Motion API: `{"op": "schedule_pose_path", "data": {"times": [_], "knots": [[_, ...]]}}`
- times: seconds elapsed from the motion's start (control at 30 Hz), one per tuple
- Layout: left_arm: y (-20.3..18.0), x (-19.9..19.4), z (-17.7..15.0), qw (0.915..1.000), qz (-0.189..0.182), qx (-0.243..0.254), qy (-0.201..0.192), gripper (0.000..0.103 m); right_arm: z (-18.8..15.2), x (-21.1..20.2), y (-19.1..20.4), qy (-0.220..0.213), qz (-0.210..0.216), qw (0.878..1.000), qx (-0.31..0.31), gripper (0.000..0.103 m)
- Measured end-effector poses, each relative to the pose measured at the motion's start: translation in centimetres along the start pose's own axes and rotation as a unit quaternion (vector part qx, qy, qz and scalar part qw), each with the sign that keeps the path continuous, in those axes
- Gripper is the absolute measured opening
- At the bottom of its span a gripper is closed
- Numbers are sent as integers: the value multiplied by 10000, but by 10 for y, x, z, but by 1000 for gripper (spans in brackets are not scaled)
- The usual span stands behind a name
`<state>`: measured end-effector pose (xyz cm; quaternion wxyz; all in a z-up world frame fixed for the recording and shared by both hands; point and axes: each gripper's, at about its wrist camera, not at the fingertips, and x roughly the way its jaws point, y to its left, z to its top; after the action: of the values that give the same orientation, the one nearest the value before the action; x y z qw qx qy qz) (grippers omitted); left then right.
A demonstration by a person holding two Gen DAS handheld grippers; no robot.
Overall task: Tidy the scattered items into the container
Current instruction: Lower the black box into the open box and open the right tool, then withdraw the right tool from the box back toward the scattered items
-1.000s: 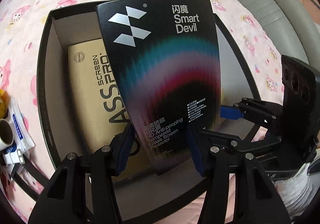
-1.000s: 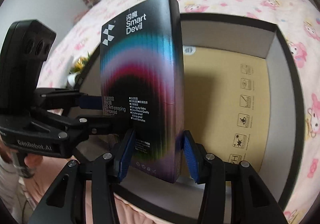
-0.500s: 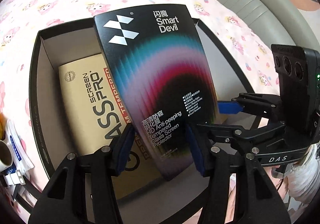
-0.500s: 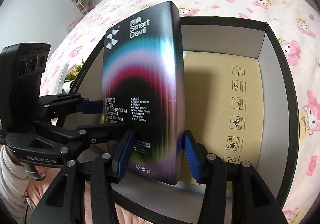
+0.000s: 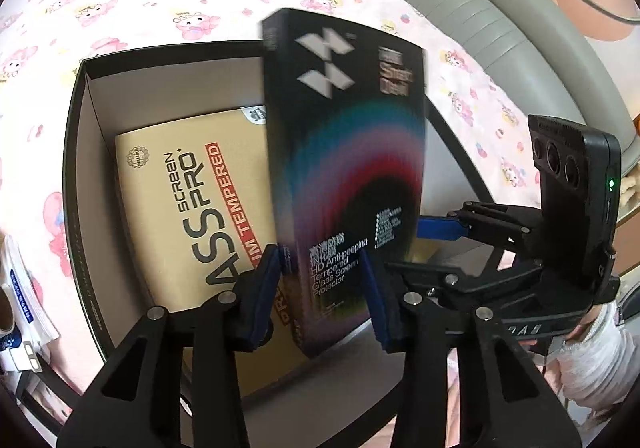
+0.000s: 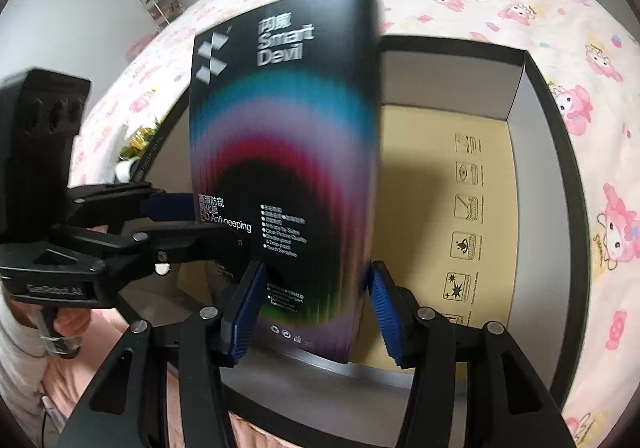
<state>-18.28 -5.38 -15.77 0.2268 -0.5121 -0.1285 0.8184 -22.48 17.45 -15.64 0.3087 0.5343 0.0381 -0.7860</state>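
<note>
The left claw point(image 5: 320, 284) grasps the black Smart Devil box point(image 5: 344, 175) by its near end, upright above the open container point(image 5: 80, 207). The right claw point(image 6: 316, 308) brackets the same box; whether its pads press is unclear. A tan screen-protector box point(image 5: 188, 215) lies flat inside. Tilt the black box flat, lower it onto the tan box, clear of the container walls, then release.

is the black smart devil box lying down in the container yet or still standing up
Standing up. The black box is on end above the container, with the left gripper at its lower end, over the flat tan box.
</note>
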Motion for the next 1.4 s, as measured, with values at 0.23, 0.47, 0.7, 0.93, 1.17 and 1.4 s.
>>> {"op": "schedule_pose_path", "data": {"times": [0.23,0.47,0.7,0.93,1.17,1.4], "knots": [[-10,5,2,9997,229,77,-51,36,3,-4,-10,-65,-201,9997,121,49],[-20,9,5,9987,448,135,-200,35,7,9,31,-153,-404,9984,-357,49],[-19,16,11,9975,643,55,-273,35,21,33,68,216,-310,9948,-943,49],[-25,28,14,9963,832,203,-89,35,27,49,69,677,-397,9931,-873,50],[-23,29,16,9965,828,146,-10,35,31,58,67,905,-597,9898,-930,50],[-27,33,14,9949,970,250,73,35,25,51,47,914,-1108,9837,-1086,54]]}}
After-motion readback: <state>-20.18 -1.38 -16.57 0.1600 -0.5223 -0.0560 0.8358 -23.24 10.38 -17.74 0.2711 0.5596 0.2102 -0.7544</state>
